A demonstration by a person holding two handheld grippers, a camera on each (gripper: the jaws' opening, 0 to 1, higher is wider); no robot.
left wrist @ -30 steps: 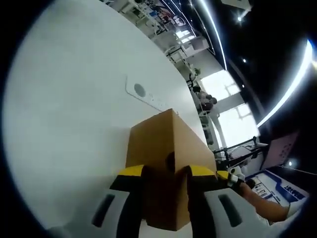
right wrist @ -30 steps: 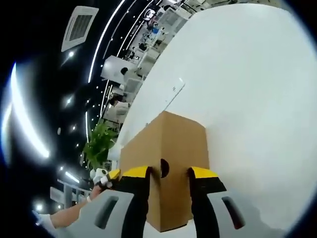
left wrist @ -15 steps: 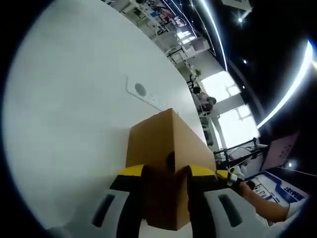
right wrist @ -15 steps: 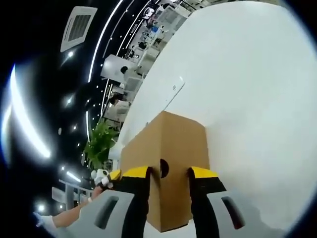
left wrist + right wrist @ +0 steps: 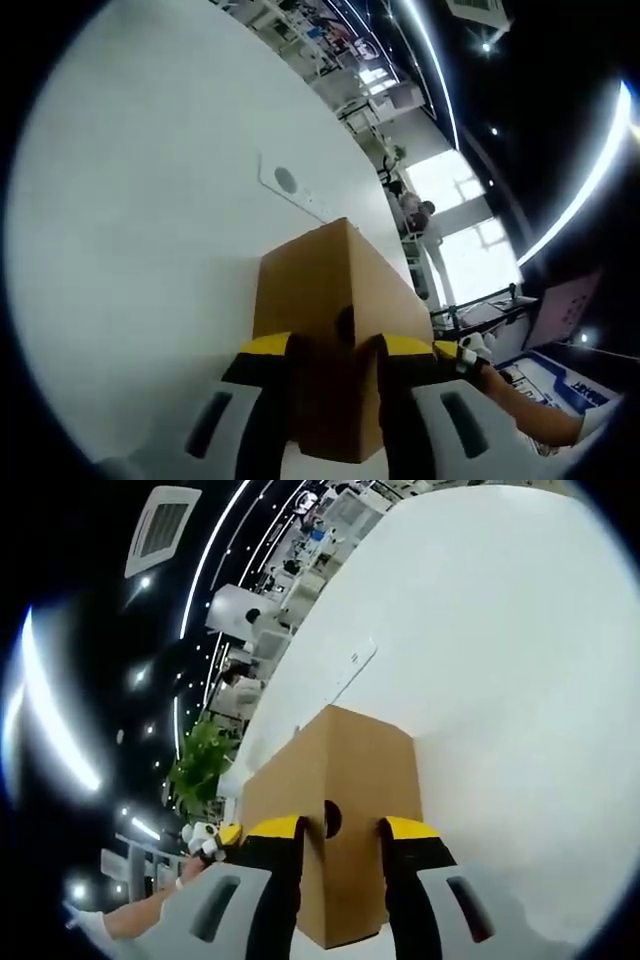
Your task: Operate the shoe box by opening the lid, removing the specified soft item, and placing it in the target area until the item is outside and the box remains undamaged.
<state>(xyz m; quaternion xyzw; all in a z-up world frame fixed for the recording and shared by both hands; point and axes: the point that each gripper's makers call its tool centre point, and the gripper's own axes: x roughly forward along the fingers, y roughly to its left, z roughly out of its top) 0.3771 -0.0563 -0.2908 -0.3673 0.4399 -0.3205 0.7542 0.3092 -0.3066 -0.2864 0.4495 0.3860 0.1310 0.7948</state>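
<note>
Brown cardboard shoe box (image 5: 335, 300) sits on the white table (image 5: 150, 230), lid down. Left gripper (image 5: 335, 362) and right gripper (image 5: 340, 845) each pinch a near corner edge (jaws tight against card).

We note left gripper (image 5: 335, 352): two dark jaws capped with yellow pads, seated in pale grey moulded housings, each housing bearing one dark oblong slot. Right gripper (image 5: 340, 835): same build, yellow-tipped black jaws, light grey shells, dark slots. Person's bare forearm (image 5: 140, 917) enters at lower left of right gripper view; sleeve not discernible.
</note>
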